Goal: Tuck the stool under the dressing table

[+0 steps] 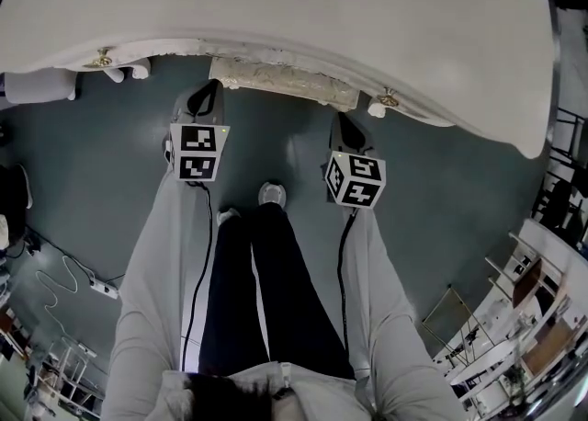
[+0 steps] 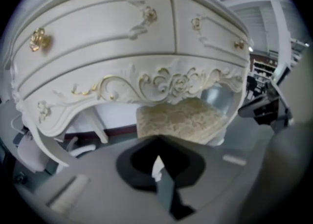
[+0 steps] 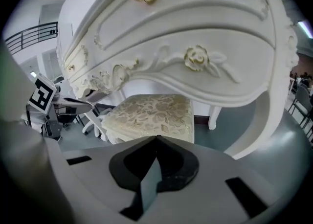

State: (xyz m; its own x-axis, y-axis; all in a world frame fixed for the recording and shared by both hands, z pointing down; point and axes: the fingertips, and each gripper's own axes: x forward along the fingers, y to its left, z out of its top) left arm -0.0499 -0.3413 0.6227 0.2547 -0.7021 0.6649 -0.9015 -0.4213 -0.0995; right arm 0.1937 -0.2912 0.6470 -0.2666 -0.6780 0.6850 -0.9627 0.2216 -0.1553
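In the head view the white carved dressing table [image 1: 322, 5] runs off the top and left edges. Its worktop hides nearly all of the cream floral-upholstered stool [image 1: 280, 82]: only a strip of the seat's front edge shows, and none of the legs. The left gripper [image 1: 208, 96] and right gripper [image 1: 345, 123] show bodies and marker cubes there, but their fingers are too foreshortened to read. The left gripper view is blurred, and that gripper's grey body covers the stool's [image 2: 178, 118] near edge and legs. The right gripper view likewise loses the seat's [image 3: 151, 115] near edge. The metal racks [image 1: 514, 318] at the head view's lower right are too small to make out.
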